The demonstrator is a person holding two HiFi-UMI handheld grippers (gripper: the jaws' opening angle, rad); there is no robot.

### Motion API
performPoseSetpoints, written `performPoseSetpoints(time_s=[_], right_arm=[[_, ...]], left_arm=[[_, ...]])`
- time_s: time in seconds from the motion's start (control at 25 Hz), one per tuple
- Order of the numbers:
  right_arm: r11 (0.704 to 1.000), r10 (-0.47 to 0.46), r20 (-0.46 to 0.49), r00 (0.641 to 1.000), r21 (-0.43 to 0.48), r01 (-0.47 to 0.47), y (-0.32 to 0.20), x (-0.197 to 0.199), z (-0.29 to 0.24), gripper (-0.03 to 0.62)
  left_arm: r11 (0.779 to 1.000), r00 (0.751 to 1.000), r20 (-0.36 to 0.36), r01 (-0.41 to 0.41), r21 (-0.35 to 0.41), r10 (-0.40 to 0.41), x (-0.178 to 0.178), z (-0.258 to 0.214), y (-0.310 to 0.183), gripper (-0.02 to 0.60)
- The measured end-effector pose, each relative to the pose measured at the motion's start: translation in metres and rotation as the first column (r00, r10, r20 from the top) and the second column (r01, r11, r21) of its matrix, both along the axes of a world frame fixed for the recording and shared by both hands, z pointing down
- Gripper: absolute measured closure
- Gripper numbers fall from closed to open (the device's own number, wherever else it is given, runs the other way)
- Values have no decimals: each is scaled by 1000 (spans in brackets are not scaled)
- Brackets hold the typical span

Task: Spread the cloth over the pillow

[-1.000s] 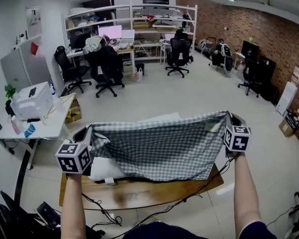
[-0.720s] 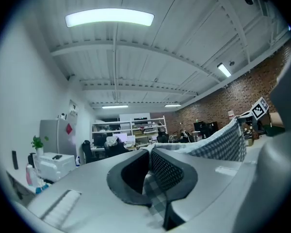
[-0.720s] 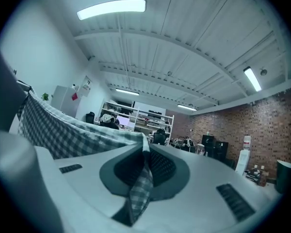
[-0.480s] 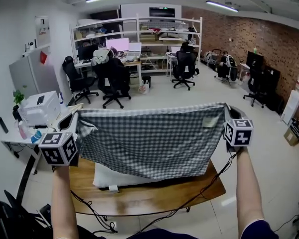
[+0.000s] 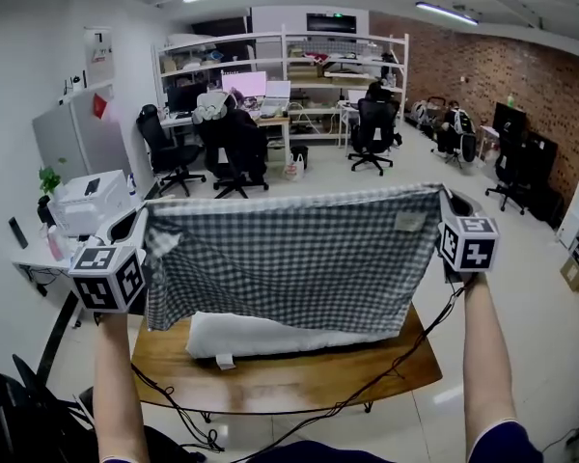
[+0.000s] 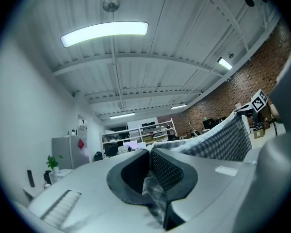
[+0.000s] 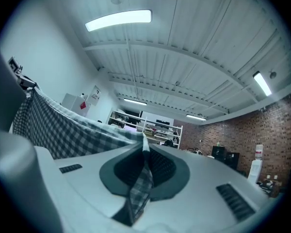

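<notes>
Checked cloth [image 5: 289, 258] | corners clenched: left claw [image 6: 149, 152], right claw [image 7: 144, 150] | hanging above pillow [image 5: 270, 336]

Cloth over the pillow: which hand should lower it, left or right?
Probably both together. The left gripper and right gripper each pinch a top corner of the cloth, stretched level above the pillow; neither looks better placed.

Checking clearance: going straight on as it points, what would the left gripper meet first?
Besides the cloth shut in its jaws, nothing near: the left gripper faces open room, toward far shelves; depth unclear.
</notes>
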State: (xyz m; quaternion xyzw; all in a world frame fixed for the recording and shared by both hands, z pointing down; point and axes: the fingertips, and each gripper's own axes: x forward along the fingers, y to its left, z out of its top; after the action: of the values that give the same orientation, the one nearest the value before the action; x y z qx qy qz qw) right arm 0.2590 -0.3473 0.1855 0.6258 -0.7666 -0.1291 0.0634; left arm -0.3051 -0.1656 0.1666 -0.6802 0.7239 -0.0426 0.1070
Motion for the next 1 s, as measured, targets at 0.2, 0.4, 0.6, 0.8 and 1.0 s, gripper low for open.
performPoseSetpoints(time_s=[0.2, 0.4, 0.6, 0.8, 1.0], right_arm=[[1000, -8, -4, 1000, 5, 8, -2, -1, -2, 563], [1000, -10, 3, 1000, 10, 10, -5, 0, -4, 563], [1000, -9, 3, 1000, 13, 9, -3, 2, -6, 563], [1000, -21, 5, 1000, 8, 21, 0, 1, -3, 563], [999, -36, 14, 999, -8, 37, 9, 0, 11, 563]], left_arm=[[1000, 1000, 11, 7, -1, -7, 2, 0, 7, 561], [1000, 1000, 17, 2, 9, -2, 6, -8, 12, 561], [1000, 999, 51, 11, 8, -11, 14, -16, 24, 561], [1000, 999, 31, 10, -17, -9, 15, -10, 32, 561], [997, 1000, 5, 24, -69, -24, 13, 14, 40, 561]])
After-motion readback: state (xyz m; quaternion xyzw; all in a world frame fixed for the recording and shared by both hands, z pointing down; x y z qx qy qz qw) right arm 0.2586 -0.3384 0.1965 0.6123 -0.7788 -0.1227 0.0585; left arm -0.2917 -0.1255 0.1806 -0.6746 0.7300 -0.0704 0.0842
